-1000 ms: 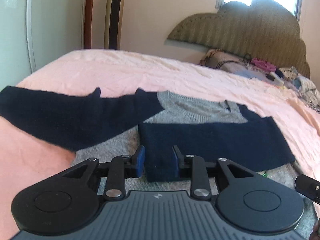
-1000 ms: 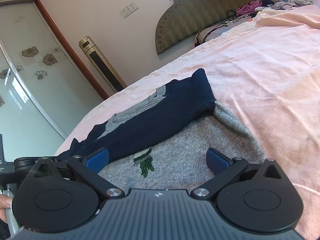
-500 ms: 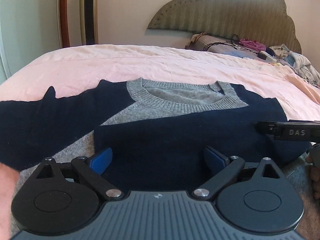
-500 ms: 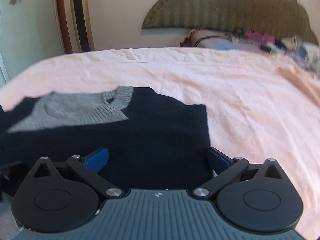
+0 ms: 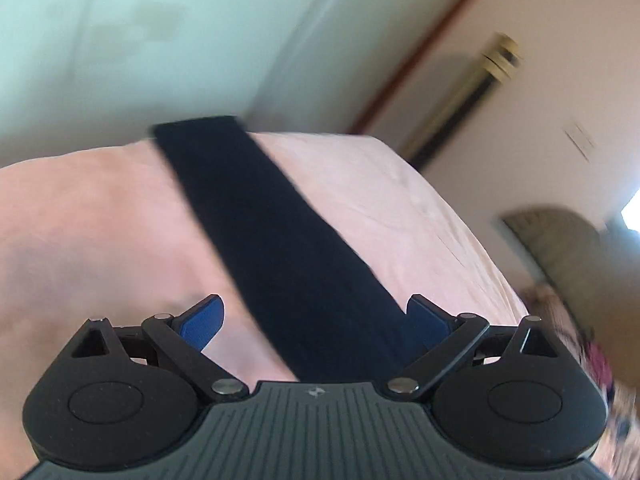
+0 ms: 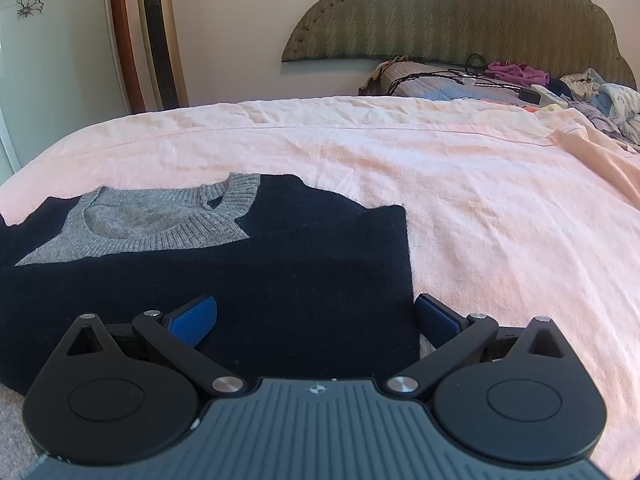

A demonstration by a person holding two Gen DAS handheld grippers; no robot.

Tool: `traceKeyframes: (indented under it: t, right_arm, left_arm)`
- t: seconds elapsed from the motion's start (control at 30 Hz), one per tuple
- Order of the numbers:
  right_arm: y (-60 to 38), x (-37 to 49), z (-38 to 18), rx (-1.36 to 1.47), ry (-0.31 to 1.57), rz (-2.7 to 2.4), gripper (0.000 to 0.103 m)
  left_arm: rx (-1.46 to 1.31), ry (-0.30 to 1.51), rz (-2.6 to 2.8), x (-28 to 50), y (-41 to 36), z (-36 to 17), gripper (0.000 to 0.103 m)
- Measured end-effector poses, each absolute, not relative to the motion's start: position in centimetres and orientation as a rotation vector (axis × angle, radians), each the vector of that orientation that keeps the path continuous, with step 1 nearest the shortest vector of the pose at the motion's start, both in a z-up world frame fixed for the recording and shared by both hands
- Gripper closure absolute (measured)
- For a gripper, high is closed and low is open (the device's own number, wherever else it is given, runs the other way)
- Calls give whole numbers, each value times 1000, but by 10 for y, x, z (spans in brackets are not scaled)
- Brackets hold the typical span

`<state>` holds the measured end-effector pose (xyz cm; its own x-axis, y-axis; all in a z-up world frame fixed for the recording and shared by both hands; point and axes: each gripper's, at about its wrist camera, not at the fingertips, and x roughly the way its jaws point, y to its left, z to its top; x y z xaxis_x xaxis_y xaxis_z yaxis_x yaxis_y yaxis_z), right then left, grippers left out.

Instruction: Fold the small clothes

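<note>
A grey sweater (image 6: pixel 160 236) with navy sleeves lies flat on the pink bed sheet (image 6: pixel 480 220). One navy sleeve (image 6: pixel 280 280) is folded across its chest. My right gripper (image 6: pixel 316 316) hovers open low over that folded sleeve, near its right-hand fold edge, with nothing pinched. In the tilted, blurred left wrist view the other navy sleeve (image 5: pixel 260 220) stretches straight out toward the bed's edge. My left gripper (image 5: pixel 314 320) is open just above it, one pad on each side of the sleeve, not pressing on it.
A padded headboard (image 6: pixel 460 20) stands at the far end. Below it lie a pillow, cables and a heap of loose clothes (image 6: pixel 592 96). A gold tower fan (image 6: pixel 160 40) and a glass wardrobe door (image 6: pixel 40 60) stand beyond the bed's far left side.
My left gripper let go of the folded sleeve's cuff, opened wide, then swung left and rolled over to the outstretched sleeve. The right gripper levelled out over the folded sleeve, then held still.
</note>
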<state>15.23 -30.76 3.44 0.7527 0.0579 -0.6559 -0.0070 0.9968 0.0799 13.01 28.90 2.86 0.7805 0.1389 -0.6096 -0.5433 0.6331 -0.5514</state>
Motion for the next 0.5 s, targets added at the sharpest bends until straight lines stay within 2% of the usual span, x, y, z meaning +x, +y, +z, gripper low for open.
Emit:
traceKeyframes:
  t: [0.13,0.27,0.3,0.33,0.37,0.4,0.43,0.5]
  right_arm:
    - [-308,152,35,77,717,37,0]
    - [-308,152,35,77,716,37,0]
    - [-308,152,35,76,716,37,0]
    - [-308,152,35,76,716,37,0]
    - [-308,152,35,76,716,37,0]
    - [-308,152,35,76,716,37,0]
    - [-308,152,35,77,716,37,0]
    - [-308,152,35,77,715,38,0]
  left_arm:
    - [-1017,497,410,141,362,12,4]
    - [-959,493,451,166,370,14,5]
    - [-903,502,460,174,366,15,10]
    - [-822,520,472,183,363,17,32]
    - [-735,561,487,193,357,18,50]
    - [-658,615,498,204,349,16,77]
    - [-599,631,505,211,342,16,86]
    - [-560,636,494,213,336,20,96]
